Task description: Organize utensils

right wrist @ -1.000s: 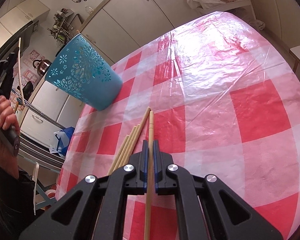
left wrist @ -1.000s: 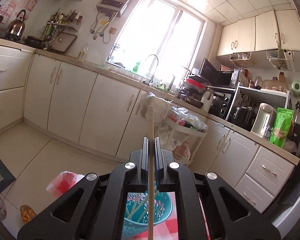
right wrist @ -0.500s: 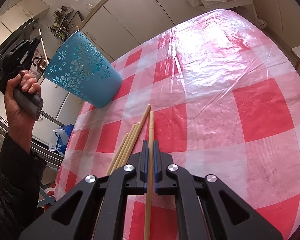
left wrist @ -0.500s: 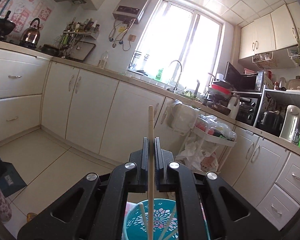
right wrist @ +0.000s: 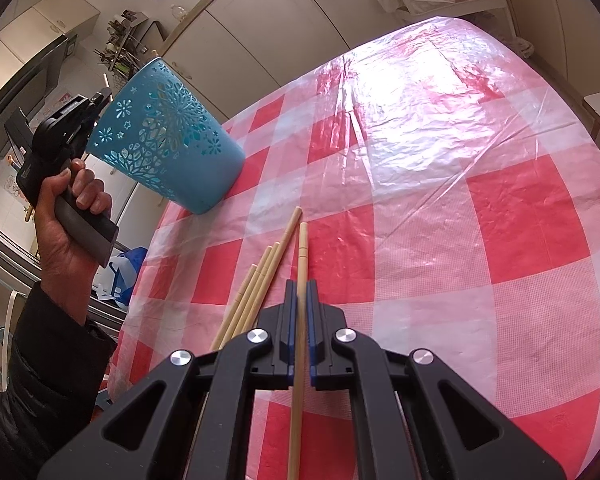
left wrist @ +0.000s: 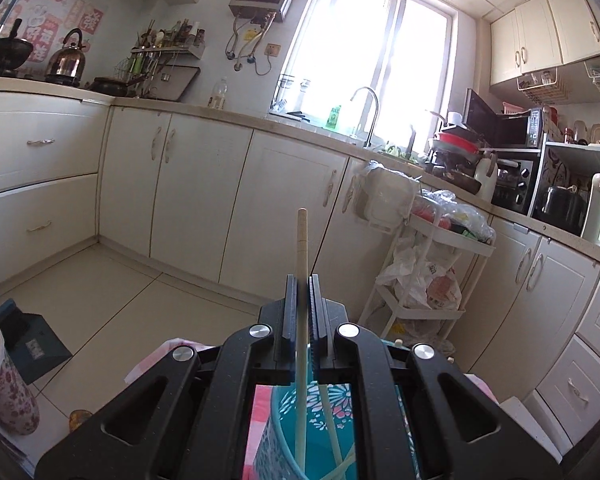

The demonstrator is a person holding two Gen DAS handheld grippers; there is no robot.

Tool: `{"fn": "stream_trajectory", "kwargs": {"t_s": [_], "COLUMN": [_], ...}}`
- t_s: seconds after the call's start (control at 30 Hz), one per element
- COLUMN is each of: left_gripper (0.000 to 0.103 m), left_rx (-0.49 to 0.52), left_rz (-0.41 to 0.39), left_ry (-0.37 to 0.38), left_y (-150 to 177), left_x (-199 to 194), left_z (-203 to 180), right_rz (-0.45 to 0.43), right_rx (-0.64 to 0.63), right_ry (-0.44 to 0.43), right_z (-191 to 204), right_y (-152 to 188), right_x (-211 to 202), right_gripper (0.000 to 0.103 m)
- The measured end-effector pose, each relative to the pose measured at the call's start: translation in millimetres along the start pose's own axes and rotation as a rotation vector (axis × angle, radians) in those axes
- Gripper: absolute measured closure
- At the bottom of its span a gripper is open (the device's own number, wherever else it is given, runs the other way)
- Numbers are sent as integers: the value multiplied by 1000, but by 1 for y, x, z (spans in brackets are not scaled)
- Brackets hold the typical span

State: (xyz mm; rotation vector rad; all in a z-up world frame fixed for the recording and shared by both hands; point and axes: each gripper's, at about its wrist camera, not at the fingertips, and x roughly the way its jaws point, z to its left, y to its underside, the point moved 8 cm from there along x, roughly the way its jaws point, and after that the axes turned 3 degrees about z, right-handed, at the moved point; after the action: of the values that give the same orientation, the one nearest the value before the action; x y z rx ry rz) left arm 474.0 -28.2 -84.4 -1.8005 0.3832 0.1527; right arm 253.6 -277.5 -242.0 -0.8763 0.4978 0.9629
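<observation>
My left gripper (left wrist: pixel 302 280) is shut on a wooden chopstick (left wrist: pixel 302 248) held upright, its lower end inside the teal perforated holder (left wrist: pixel 328 432), where other chopsticks stand. In the right wrist view the holder (right wrist: pixel 168 136) stands at the table's left edge with the left gripper (right wrist: pixel 100 98) at its rim. My right gripper (right wrist: pixel 298 286) is shut on another chopstick (right wrist: pixel 302 248) just above the red-checked tablecloth (right wrist: pixel 440 200). Several loose chopsticks (right wrist: pixel 260 276) lie to its left.
The table edge curves along the left and far side in the right wrist view. Kitchen cabinets (left wrist: pixel 188 184), a white trolley with bags (left wrist: pixel 428 264) and a dark bin (left wrist: pixel 32 344) on the floor lie beyond the table.
My left gripper has come down and moved over the holder, and its chopstick now dips inside. My right gripper has stayed in place with its chopstick.
</observation>
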Motion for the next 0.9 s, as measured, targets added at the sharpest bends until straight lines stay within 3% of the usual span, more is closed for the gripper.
{"fn": "stream_trajectory", "kwargs": {"t_s": [0.3,0.57,0.77,0.9], "left_gripper": [92,51,45,44], "left_rx": [40,-33,-149,-207], "left_rz": [79,46,-14,-24], "left_ry": [-16,-55,-103,-92], "left_y": [29,51,66,78], "left_x": [-12,-62,-105,-119], "left_z": [8,37,68,80], "right_rz": [5,-53,-105,-140], "right_rx": [11,27,94,99], "right_ry": [2,-52,-156,-197], "right_z": [-2,-1,3,18], "right_y": [1,-4,-10,-18], "right_x": [2,-13,-25,-32], "right_gripper": [97,97,97,97]}}
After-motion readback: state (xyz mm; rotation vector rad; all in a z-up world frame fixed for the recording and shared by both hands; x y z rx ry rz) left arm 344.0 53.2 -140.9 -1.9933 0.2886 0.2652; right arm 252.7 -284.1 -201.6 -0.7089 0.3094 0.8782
